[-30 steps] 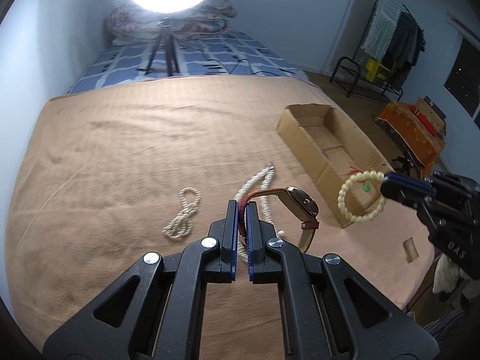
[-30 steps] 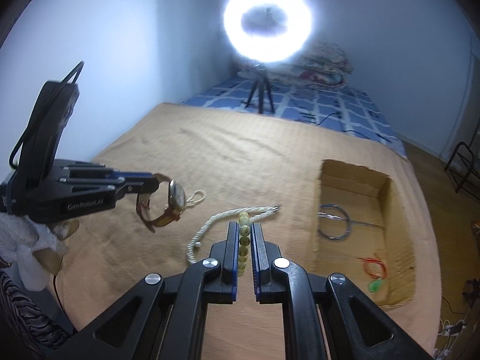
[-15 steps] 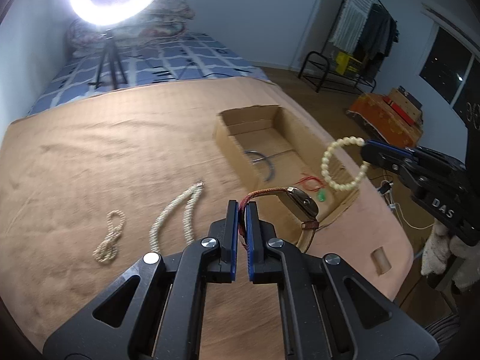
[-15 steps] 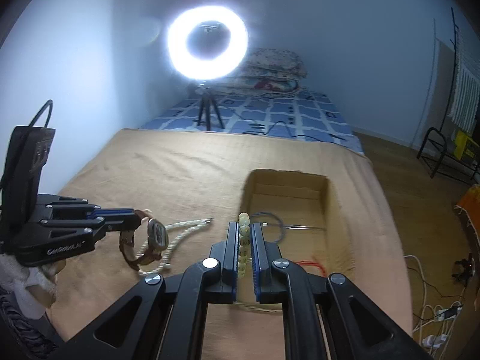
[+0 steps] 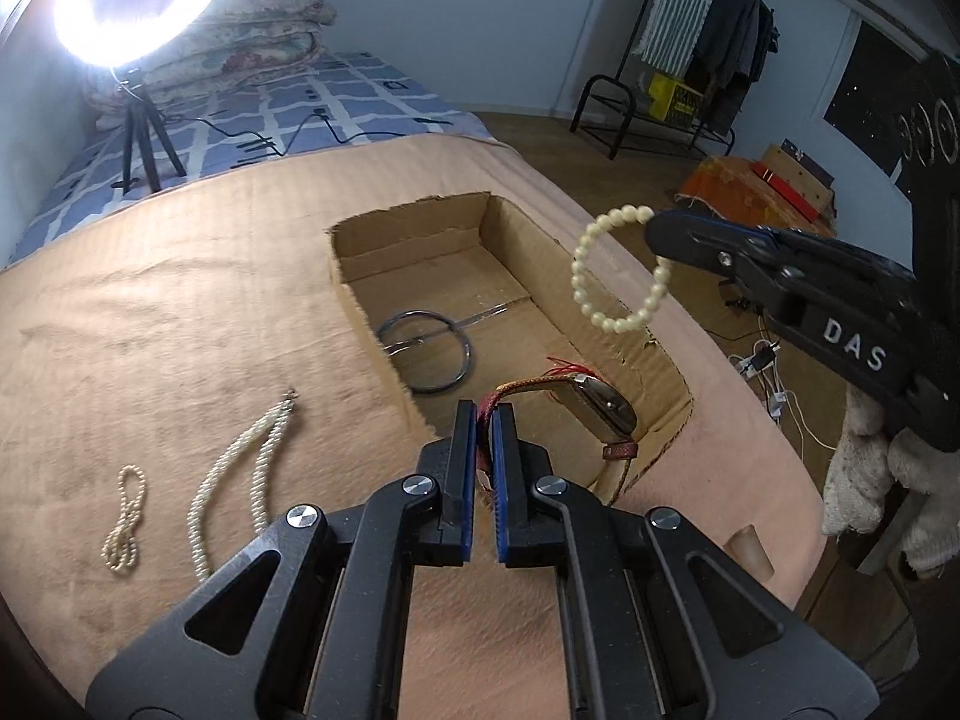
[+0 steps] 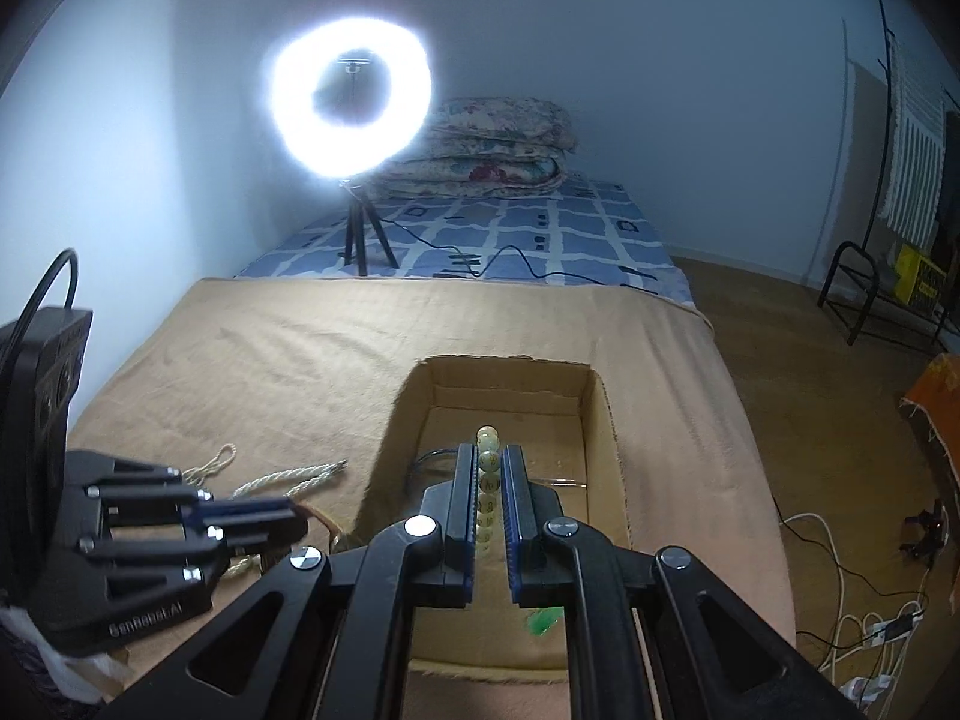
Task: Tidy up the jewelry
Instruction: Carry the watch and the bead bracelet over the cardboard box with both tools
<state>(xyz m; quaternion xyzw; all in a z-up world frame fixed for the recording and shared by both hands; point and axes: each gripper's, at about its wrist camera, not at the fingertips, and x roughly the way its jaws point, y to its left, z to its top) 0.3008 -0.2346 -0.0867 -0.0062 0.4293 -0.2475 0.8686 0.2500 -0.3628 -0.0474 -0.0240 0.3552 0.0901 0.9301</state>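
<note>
My left gripper is shut on the brown strap of a wristwatch and holds it over the near end of an open cardboard box. My right gripper is shut on a pale bead bracelet above the same box; the bracelet hangs as a ring in the left wrist view. A metal bangle and a red string item lie in the box. A pearl necklace and a small pearl loop lie on the tan blanket, left of the box.
The tan blanket covers a bed. A ring light on a tripod and folded quilts stand at the far end. A clothes rack and floor cables are to the right.
Both grippers have moved over the box, each with its item still held. The necklaces on the blanket now lie further left in the left wrist view.
</note>
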